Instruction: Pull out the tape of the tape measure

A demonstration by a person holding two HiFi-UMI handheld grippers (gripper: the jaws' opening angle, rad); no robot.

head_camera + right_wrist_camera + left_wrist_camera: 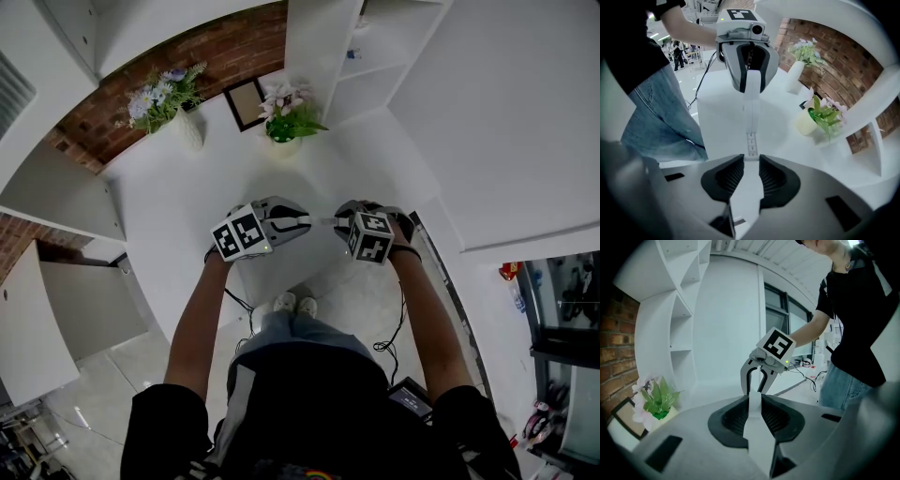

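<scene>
A white tape [751,117] with printed marks stretches straight between my two grippers, which face each other above the white table [187,206]. My left gripper [757,401] is shut on the white tape measure body [758,437], which fills the space between its dark ribbed pads. In the right gripper view the left gripper [751,86] sits at the top, and the tape comes out from between its jaws. My right gripper [751,161] is shut on the tape's free end, which runs back between its pads. In the head view the left gripper [298,221] and right gripper [339,221] are a short span apart, joined by the tape [322,221].
At the back of the table stand a potted pink-flowered plant [289,117], a vase of pale flowers [169,98] and a small picture frame [246,103]. White shelving [366,47] and a brick wall [225,52] lie behind. Cables [389,342] trail on the floor by the person's legs.
</scene>
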